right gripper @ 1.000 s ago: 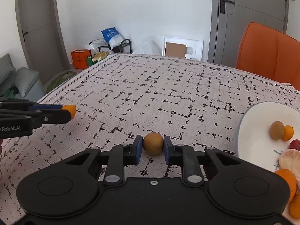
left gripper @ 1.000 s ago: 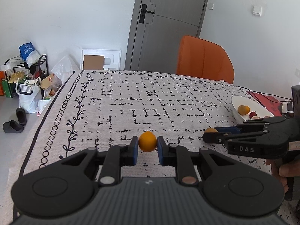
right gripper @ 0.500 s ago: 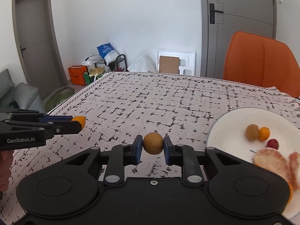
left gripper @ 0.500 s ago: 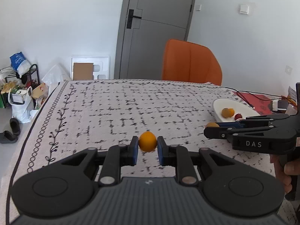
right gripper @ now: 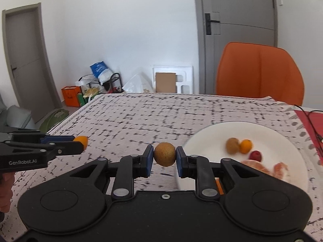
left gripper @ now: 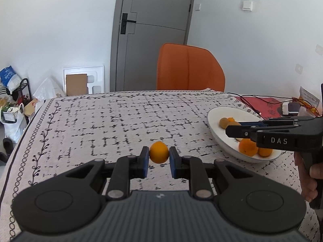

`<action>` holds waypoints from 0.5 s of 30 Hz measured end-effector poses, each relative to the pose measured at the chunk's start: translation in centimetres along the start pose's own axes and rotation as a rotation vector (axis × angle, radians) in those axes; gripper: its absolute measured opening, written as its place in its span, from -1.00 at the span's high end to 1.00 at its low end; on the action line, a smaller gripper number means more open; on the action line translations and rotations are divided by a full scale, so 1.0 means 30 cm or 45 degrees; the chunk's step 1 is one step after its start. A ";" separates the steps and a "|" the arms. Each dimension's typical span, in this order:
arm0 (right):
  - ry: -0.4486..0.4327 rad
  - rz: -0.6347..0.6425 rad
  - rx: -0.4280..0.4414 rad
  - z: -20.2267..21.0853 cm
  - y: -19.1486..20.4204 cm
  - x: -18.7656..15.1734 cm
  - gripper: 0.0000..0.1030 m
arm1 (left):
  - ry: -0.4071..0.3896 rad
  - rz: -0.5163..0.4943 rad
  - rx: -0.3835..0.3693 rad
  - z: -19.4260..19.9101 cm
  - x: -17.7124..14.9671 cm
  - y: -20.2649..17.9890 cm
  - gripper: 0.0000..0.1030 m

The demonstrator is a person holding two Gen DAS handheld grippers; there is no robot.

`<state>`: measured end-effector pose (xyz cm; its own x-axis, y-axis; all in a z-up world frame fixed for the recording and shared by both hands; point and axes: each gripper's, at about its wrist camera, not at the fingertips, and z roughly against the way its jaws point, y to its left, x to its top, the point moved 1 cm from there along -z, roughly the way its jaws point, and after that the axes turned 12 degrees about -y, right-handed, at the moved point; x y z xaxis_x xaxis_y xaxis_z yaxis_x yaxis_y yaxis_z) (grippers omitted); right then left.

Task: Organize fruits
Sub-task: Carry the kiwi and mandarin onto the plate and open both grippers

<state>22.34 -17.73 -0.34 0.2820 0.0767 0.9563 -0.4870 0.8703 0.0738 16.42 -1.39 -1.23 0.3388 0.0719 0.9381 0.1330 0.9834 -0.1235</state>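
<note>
Left gripper (left gripper: 159,163) clamped on orange (left gripper: 158,152), pads on its two sides at mid-height, held in the air over the near middle of table (left gripper: 125,121). Same view: right gripper (left gripper: 232,130) reaches in from the right over plate (left gripper: 214,117), which sits by the table's right edge with more fruit in it. Right wrist view: right gripper (right gripper: 164,161) clamped on brown fruit (right gripper: 164,154), hanging just off the plate's (right gripper: 201,139) left rim; left gripper (right gripper: 80,143) with orange (right gripper: 81,140) at the left. Judgement: both fruits small, light, round, firm-skinned but squashable; smooth curve may roll out of flat pads, so grip across the widest middle, gently. Plate stiff, breakable.
</note>
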 end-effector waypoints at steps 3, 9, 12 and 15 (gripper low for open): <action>-0.011 -0.014 -0.021 0.009 -0.037 0.001 0.57 | 0.005 -0.012 -0.008 -0.011 0.003 -0.023 0.62; -0.063 -0.070 -0.064 0.028 -0.110 -0.013 0.28 | 0.005 -0.038 -0.024 -0.029 0.016 -0.065 0.62; -0.076 -0.097 -0.084 0.044 -0.150 -0.018 0.27 | 0.006 -0.044 -0.029 -0.041 0.024 -0.086 0.62; -0.084 -0.125 -0.100 0.071 -0.187 -0.027 0.27 | 0.006 -0.062 -0.043 -0.052 0.031 -0.117 0.62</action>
<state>23.09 -23.71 -0.92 0.2685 -0.0404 0.9624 -0.3926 0.9078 0.1477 17.72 -5.02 -0.42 0.3355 0.0235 0.9418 0.1805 0.9796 -0.0887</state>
